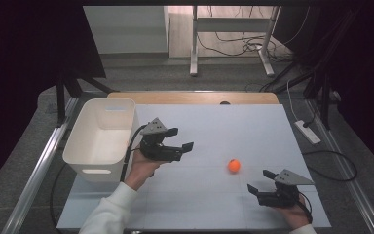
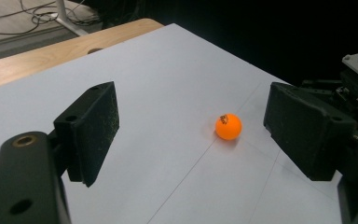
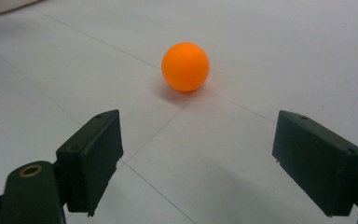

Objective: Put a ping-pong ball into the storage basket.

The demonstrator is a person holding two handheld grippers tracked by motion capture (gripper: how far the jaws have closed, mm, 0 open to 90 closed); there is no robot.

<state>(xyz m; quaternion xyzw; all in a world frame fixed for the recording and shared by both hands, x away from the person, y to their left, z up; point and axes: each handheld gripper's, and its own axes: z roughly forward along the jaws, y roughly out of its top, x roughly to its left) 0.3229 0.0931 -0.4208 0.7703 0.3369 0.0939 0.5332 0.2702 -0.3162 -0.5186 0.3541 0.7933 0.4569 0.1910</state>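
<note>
Orange is the one strong colour here: a single orange ball (image 1: 233, 165) lies on the pale sheet (image 1: 214, 131) that covers the table, toward the right half, clear of everything else. In the left gripper view it carries a small dark print on its top. There is one ball, one white bin (image 1: 85, 153) and two grippers.

The left gripper (image 1: 181, 139) is held above the sheet just beside the bin's right wall, its jaws pointing right toward the ball, the grey three-cornered plate on top. The person's left hand (image 1: 141, 168) grips it from below, a white sleeve (image 1: 109, 212) coming in from the bottom edge. Its jaws stand wide apart with nothing between them; in the left gripper view the ball (image 2: 228, 126) sits ahead of them, well apart from both pads.

The right gripper (image 1: 262, 181) rests low near the sheet's front right corner, jaws pointing left and slightly away from the person, the right hand (image 1: 294, 212) behind it. Its jaws are also spread wide and hold nothing; in the right gripper view the ball (image 3: 185, 66) lies ahead, just beyond the tips.

The bin stands at the sheet's left edge. A strip of bare wooden tabletop (image 1: 195, 97) shows along the far side. Beyond the table are grey floor, a desk frame (image 1: 233, 39) and loose cables (image 1: 238, 46). Nothing lies between either gripper and the ball.
</note>
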